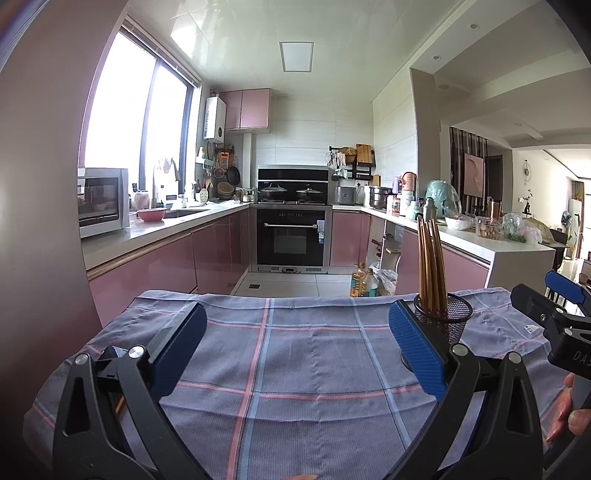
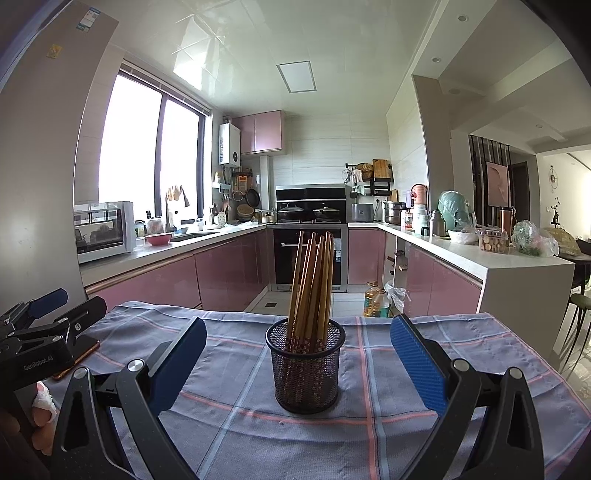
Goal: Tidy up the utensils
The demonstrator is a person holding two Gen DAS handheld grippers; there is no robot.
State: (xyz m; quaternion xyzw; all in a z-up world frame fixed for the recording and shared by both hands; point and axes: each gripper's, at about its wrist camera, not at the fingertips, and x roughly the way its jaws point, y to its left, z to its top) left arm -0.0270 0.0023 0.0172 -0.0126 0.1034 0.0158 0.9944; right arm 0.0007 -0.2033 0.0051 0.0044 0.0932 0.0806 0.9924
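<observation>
- "GenRobot.AI" stood in pale letters on the black body of the left gripper (image 2: 35, 363), seen left of the mesh cup.
- "DAS", cut off by the frame edge, stood on the right gripper (image 1: 570, 354) body.
- Fridge stickers (image 2: 86, 20) were too small to read.

- Table draped in a plaid cloth (image 2: 406, 354), blue-grey with pink and pale blue stripes, hanging over the edges.
- Mesh cup (image 2: 304, 363) upright on the cloth, centred between the right tongs' (image 2: 297, 363) spread pads; just beyond the right pad of the left tongs (image 1: 297, 354).
- Phone (image 2: 79, 356) flat on the cloth, under the left tongs, partly hidden.
</observation>
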